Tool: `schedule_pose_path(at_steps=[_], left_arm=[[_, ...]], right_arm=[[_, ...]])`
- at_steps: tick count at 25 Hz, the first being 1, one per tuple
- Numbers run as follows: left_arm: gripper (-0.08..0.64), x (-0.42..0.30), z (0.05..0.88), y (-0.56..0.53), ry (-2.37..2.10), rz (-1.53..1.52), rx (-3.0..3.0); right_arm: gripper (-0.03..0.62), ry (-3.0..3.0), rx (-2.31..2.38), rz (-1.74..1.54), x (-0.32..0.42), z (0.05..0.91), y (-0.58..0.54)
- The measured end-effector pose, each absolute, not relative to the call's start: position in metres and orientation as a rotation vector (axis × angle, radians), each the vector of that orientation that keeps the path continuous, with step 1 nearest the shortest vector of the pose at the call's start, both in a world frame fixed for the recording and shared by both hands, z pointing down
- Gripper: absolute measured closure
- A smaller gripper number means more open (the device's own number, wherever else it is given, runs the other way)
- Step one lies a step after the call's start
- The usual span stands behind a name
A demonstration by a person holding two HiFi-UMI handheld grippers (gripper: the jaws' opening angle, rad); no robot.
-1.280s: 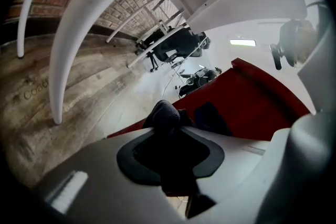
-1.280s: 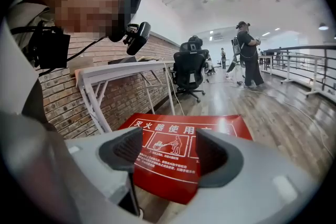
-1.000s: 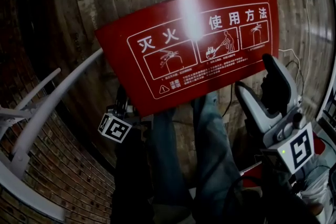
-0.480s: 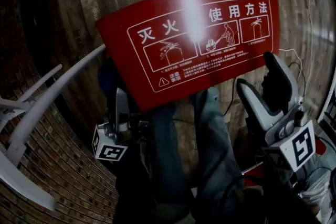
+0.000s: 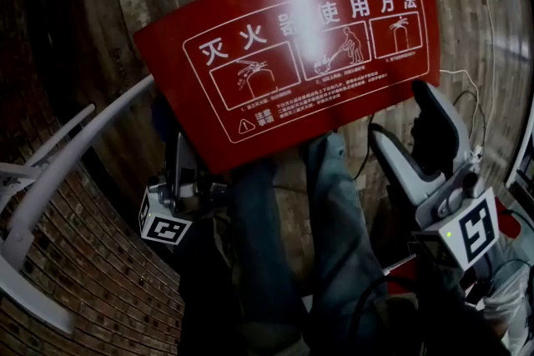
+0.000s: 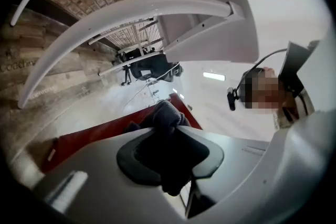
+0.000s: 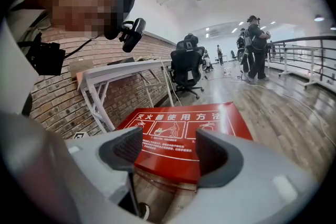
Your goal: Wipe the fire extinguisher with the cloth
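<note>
Left gripper (image 6: pixel 168 152) has come out from under the box's near-left edge in the head view, and more of its grey body now shows there, with the marker cube (image 5: pixel 164 219) lower in the picture. Its jaws are nearly closed and pinch a dark bunched cloth (image 6: pixel 167 115), which sticks out past the tips towards the box. Whether the cloth touches the box I cannot tell.

The box (image 5: pixel 292 54) is red and lies on the wooden floor. Its flat glossy top carries white Chinese lettering, three framed pictograms, a small warning triangle and a bright streak of glare.

Right gripper (image 7: pixel 169 152) is where it was, just off the box's near-right edge. Its jaws stand wide apart with nothing between them, and the box top shows through the gap. The box itself sits a little higher and further left in the head view than before.
</note>
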State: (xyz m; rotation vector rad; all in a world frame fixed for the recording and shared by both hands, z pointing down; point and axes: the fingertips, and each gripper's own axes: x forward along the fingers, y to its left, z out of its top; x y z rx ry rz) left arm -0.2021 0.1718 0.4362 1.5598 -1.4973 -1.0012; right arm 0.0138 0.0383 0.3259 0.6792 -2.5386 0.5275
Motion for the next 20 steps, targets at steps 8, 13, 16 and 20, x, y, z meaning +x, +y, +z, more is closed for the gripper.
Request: schedule_pose_path(at_steps=[8, 13, 16, 20], left_arm=[[0.485, -0.216, 0.399, 0.168, -1.535, -1.139, 1.538], [0.486, -0.235, 0.419, 0.124, -1.581, -1.019, 1.543], [0.486, -0.252, 0.424, 0.097, -1.605, -0.915, 1.587], [0.486, -0.262, 0.43, 0.088, -1.574, -0.829, 1.606]], right_arm=[[0.276, -2.54, 0.693, 0.539, 0.021, 0.327, 0.038], [0.276, -2.528, 0.709, 0.54, 0.033, 0.328, 0.039], [0.276, -2.516, 0.729, 0.542, 0.041, 0.332, 0.038], [0.276, -2.503, 0.754, 0.557, 0.044, 0.337, 0.035]])
